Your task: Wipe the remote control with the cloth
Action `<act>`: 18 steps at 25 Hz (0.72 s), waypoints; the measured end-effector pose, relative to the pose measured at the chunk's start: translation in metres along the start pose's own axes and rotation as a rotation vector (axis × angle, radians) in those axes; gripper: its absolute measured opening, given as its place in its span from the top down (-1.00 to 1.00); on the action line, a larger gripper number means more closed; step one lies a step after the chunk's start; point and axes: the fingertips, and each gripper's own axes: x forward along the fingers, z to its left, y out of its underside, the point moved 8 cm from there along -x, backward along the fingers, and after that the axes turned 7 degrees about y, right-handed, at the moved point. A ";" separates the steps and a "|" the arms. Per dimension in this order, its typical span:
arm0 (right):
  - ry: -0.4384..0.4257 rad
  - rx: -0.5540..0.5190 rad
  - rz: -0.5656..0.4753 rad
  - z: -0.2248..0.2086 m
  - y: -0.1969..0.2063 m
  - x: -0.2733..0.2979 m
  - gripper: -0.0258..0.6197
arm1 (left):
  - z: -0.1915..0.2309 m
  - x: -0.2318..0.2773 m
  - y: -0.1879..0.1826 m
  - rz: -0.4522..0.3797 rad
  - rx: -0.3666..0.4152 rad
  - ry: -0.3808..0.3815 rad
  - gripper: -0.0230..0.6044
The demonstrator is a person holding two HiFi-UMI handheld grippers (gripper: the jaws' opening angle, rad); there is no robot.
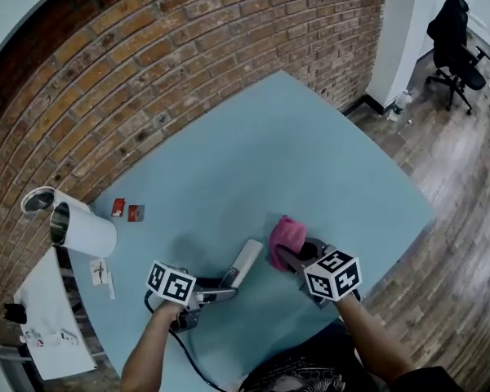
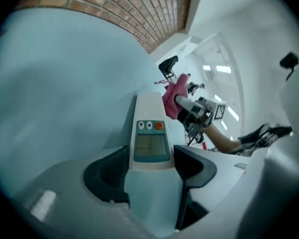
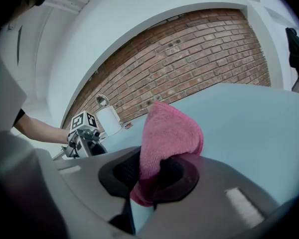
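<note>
The left gripper [image 1: 227,287] clamps the lower end of the white remote control [image 1: 245,261] over the light-blue table [image 1: 310,153]. The remote face has a grey-framed display, two arrow buttons and one orange button. Just beside it, the right gripper [image 1: 292,257] pinches a pink cloth [image 1: 286,235].

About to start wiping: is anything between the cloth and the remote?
Nothing visible does. The right gripper holds the pink cloth close beside the far end of the remote control, which the left gripper holds; only bare table shows there.
</note>
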 end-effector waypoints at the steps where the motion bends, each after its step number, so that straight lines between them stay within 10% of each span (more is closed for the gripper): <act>1: 0.013 0.002 -0.012 0.002 0.002 -0.001 0.72 | 0.000 -0.001 0.002 -0.053 -0.057 0.072 0.03; 7: 0.074 -0.026 -0.077 0.014 0.001 0.007 0.72 | 0.000 -0.002 0.012 -0.303 -0.327 0.404 0.04; 18: 0.153 -0.074 -0.067 0.021 0.012 0.020 0.72 | 0.003 0.011 0.020 -0.434 -0.427 0.482 0.04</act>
